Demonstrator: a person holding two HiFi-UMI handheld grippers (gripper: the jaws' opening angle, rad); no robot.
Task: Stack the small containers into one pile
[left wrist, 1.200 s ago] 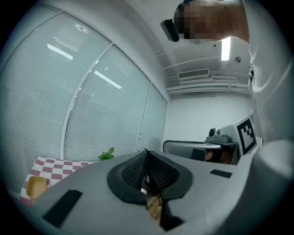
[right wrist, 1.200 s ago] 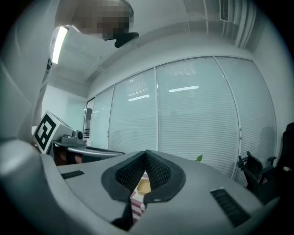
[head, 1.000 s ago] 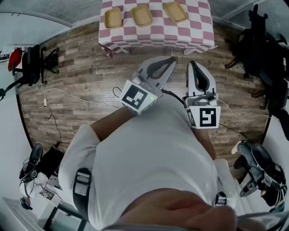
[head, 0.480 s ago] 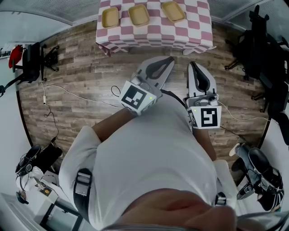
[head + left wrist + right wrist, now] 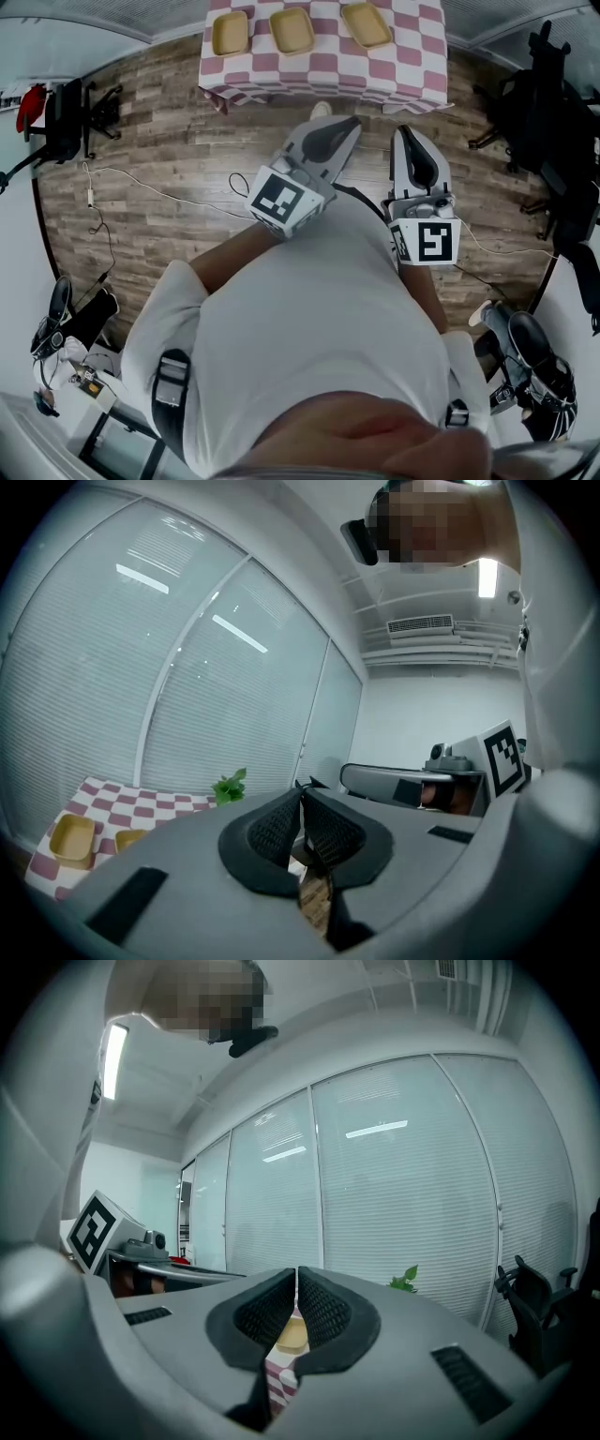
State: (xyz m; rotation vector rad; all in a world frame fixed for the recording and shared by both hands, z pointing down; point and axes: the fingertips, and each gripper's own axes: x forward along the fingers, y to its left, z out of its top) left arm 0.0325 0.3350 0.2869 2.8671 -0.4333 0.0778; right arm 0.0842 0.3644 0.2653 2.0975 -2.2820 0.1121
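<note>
Tablecloth (image 5: pixel 323 70): pink-and-white check. On it, left container (image 5: pixel 231 35), middle container (image 5: pixel 292 31), right container (image 5: pixel 365 24): all pale yellow. Floor (image 5: pixel 169 150): brown wood planks, mixed tones. My left gripper (image 5: pixel 352 123) and right gripper (image 5: pixel 400 131): light grey shells, black meshed pads (image 5: pixel 322 1310). My marker cubes (image 5: pixel 281 201): black squares on white. My shirt (image 5: pixel 309 319): white. Plant (image 5: pixel 230 786): green. Office chair (image 5: pixel 539 103): black.

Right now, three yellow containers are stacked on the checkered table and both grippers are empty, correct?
Not stacked: the head view shows the left container, middle container and right container side by side, apart, on the checkered table. The left gripper and right gripper are empty.
</note>
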